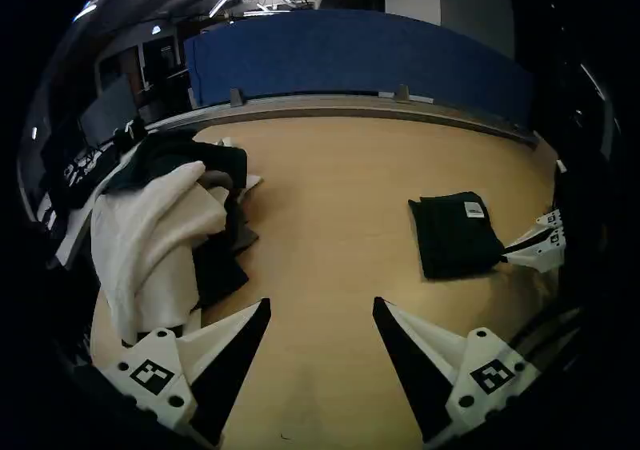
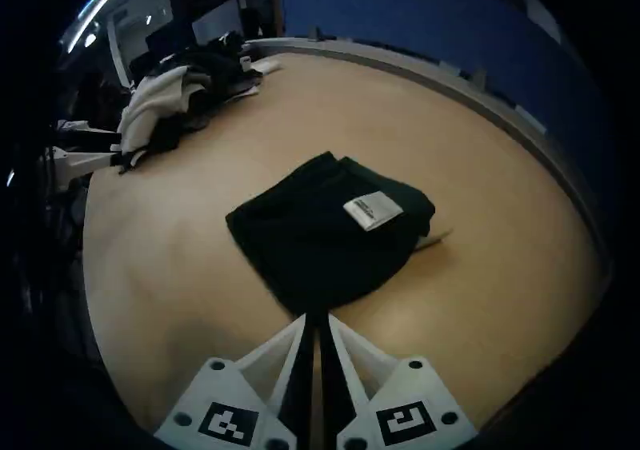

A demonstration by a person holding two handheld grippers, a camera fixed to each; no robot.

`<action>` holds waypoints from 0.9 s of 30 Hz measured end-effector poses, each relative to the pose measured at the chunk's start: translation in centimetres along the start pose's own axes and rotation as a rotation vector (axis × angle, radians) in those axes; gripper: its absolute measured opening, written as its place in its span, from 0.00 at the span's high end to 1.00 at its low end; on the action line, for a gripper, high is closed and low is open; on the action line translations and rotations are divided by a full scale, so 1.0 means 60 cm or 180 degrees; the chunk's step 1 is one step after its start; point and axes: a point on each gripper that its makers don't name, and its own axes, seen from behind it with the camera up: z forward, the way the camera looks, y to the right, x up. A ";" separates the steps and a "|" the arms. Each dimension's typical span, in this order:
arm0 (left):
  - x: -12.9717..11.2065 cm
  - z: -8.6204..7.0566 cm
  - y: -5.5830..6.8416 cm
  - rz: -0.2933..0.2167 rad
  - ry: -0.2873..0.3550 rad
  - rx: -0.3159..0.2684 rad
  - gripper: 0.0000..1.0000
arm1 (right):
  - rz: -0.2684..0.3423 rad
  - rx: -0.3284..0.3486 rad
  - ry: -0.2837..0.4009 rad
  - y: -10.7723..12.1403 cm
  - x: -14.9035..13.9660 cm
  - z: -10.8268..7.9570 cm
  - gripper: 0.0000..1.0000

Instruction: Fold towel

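A folded black towel with a white label lies flat on the wooden table. My right gripper is at its near corner, fingers together on the cloth's tip. In the left gripper view the same towel lies to the right, with the right gripper touching its right corner. My left gripper hovers open over bare table, well left of the towel, nothing between its fingers.
A heap of white and dark cloths sits at the table's left edge, also seen far off. A blue partition runs along the table's far side. The left gripper shows at the left.
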 end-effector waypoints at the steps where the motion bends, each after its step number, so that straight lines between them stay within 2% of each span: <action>1: 0.001 -0.001 0.000 0.0001 0.0004 0.0000 0.05 | -0.0017 -0.0005 0.0039 0.002 0.012 -0.006 0.95; 8: 0.018 -0.007 0.002 0.0007 0.0063 0.0001 0.05 | -0.0149 -0.0045 0.0348 0.021 0.113 -0.057 0.96; 15: 0.036 -0.018 0.005 0.0013 0.0133 -0.0008 0.05 | -0.0312 -0.0090 0.0626 0.033 0.207 -0.120 0.96; 21: 0.045 -0.023 0.008 0.0017 0.0178 -0.0012 0.05 | -0.0472 -0.0147 0.0732 0.037 0.243 -0.162 0.96; 27: 0.051 -0.027 0.012 0.0037 0.0206 -0.0024 0.05 | -0.0514 -0.0178 0.0748 0.044 0.245 -0.179 0.96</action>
